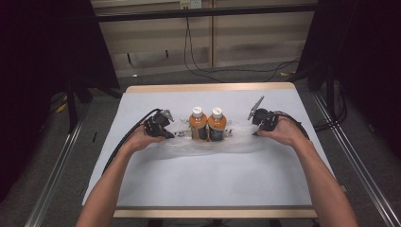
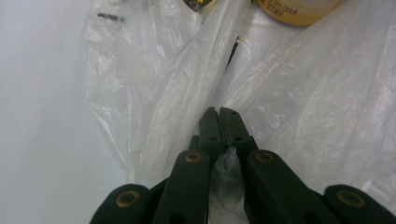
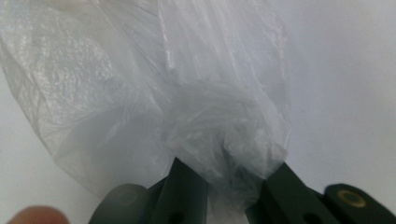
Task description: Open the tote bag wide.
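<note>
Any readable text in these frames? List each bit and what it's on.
"...Drink": on the tan label of a bottle, top edge of the left gripper view; the letters before it are blurred.
Labels on the two bottles in the high view: too small to read.
Plastic bag: no print seen.

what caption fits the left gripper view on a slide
Left gripper shut on a fold of the clear plastic bag lying on the white table.
</note>
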Tool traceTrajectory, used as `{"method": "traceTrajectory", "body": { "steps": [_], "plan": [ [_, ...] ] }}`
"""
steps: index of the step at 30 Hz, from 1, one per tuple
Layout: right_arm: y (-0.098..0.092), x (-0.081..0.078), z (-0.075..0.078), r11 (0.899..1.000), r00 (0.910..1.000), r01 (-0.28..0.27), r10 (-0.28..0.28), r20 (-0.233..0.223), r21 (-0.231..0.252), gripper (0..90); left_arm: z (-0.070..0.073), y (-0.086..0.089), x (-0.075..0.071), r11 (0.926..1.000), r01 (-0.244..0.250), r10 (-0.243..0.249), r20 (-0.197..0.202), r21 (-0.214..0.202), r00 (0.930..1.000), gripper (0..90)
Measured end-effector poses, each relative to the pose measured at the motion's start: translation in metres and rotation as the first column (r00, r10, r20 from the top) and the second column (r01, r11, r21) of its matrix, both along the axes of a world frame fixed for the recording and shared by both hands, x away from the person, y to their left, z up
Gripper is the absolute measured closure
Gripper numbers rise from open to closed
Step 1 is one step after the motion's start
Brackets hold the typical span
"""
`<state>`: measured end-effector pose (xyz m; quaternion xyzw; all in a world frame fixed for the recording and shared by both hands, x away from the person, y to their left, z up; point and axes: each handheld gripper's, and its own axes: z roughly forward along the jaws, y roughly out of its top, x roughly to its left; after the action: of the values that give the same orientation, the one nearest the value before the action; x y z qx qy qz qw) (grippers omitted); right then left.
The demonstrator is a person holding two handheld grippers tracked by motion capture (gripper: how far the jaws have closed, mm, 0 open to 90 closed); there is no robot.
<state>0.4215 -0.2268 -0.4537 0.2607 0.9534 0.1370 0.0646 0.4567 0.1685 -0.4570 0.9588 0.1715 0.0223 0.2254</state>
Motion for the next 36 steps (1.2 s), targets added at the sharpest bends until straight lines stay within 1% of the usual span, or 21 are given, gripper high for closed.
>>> {"method": "traceTrajectory", "body": {
  "steps": [2,3,4,7,8,9,11,12,15,17,18,20,22,23,26,27,28,30,31,34,36],
  "plan": [
    [0.002,-0.001,0.001,1.0,0.9996,0.026,-0.026,0.008,0.011,56.6,0.0,0.001,0.0,0.999,-0.021,0.02,-0.022,-0.039,0.9996,82.8],
    [0.002,0.0,0.001,0.999,0.9995,0.03,-0.03,-0.002,0.045,49.8,0.002,-0.001,-0.001,0.9985,-0.031,0.031,-0.011,-0.045,0.9995,73.3],
    [0.004,0.0,0.004,0.998,0.9996,0.026,-0.027,0.004,0.062,47.0,0.004,-0.002,-0.002,0.9979,-0.03,0.03,-0.001,-0.057,0.9996,66.3],
    [0.01,-0.003,0.015,0.983,0.9987,0.024,-0.032,0.039,0.183,38.8,0.017,-0.002,-0.007,0.9937,-0.018,0.021,0.021,-0.111,0.9996,64.2],
    [0.01,-0.003,0.015,0.983,0.9987,0.024,-0.032,0.039,0.183,38.8,0.017,-0.002,-0.007,0.9937,-0.018,0.021,0.021,-0.111,0.9996,63.2],
    [0.012,-0.005,0.028,0.97,0.9956,0.022,-0.043,0.084,0.241,37.3,0.026,-0.002,-0.012,0.9931,-0.015,0.02,0.047,-0.116,0.9987,63.1],
    [0.012,-0.007,0.037,0.961,0.993,0.02,-0.051,0.106,0.277,34.4,0.037,-0.001,-0.014,0.9918,-0.016,0.025,0.071,-0.127,0.9972,60.4],
    [0.011,-0.008,0.043,0.955,0.9897,0.005,-0.047,0.135,0.296,35.0,0.04,0.0,-0.015,0.9906,-0.015,0.025,0.072,-0.136,0.9971,60.5],
    [0.018,-0.011,0.06,0.941,0.9847,-0.027,-0.033,0.171,0.338,49.6,0.048,-0.004,-0.018,0.9847,0.002,0.01,0.073,-0.174,0.9973,65.3],
    [0.028,-0.012,0.064,0.936,0.9858,-0.06,0.001,0.168,0.347,72.3,0.049,-0.013,-0.023,0.9854,0.045,-0.033,0.074,-0.164,0.9967,74.4],
    [0.035,-0.012,0.063,0.939,0.9874,-0.086,0.036,0.154,0.333,77.6,0.047,-0.02,-0.025,0.9869,0.059,-0.048,0.079,-0.15,0.9958,77.0],
    [0.05,-0.011,0.056,0.958,0.9889,-0.093,0.058,0.137,0.27,83.2,0.039,-0.031,-0.028,0.9903,0.073,-0.065,0.07,-0.118,0.9954,77.7],
    [0.055,-0.009,0.05,0.963,0.9884,-0.111,0.081,0.129,0.246,86.5,0.035,-0.034,-0.028,0.9912,0.081,-0.076,0.059,-0.104,0.9954,80.8],
    [0.064,-0.008,0.037,0.97,0.9916,-0.119,0.105,0.076,0.214,88.4,0.029,-0.037,-0.028,0.9931,0.075,-0.071,0.053,-0.09,0.9961,83.0],
    [0.069,-0.007,0.018,0.988,0.994,-0.109,0.108,0.02,0.107,89.2,0.005,-0.036,-0.024,0.9984,0.055,-0.055,0.021,-0.01,0.9983,87.7],
    [0.067,-0.006,0.012,0.99,0.9934,-0.115,0.114,0.017,0.085,89.4,0.0,-0.034,-0.024,0.9981,0.061,-0.062,0.024,0.011,0.9978,88.8],
    [0.065,-0.005,0.007,0.992,0.9935,-0.114,0.113,0.005,0.057,89.6,-0.002,-0.03,-0.025,0.9986,0.051,-0.051,0.012,-0.016,0.9986,90.0],
    [0.062,-0.005,0.002,0.993,0.9933,-0.115,0.115,0.004,0.027,89.8,-0.001,-0.026,-0.024,0.9988,0.047,-0.047,0.015,-0.008,0.9988,90.0],
    [0.056,-0.007,0.001,0.994,0.9944,-0.105,0.105,-0.007,0.004,90.0,0.001,-0.02,-0.023,0.9974,0.049,-0.052,0.04,0.052,0.9979,90.0],
    [0.046,-0.009,0.002,0.989,0.9936,-0.112,0.113,0.004,-0.097,90.0,0.003,-0.009,-0.021,0.993,0.025,-0.03,0.046,0.115,0.9985,90.0],
    [0.037,-0.012,0.002,0.986,0.9949,-0.1,0.101,0.001,-0.136,90.0,0.004,-0.002,-0.02,0.9911,0.024,-0.03,0.043,0.131,0.9986,90.0]
  ]
}}
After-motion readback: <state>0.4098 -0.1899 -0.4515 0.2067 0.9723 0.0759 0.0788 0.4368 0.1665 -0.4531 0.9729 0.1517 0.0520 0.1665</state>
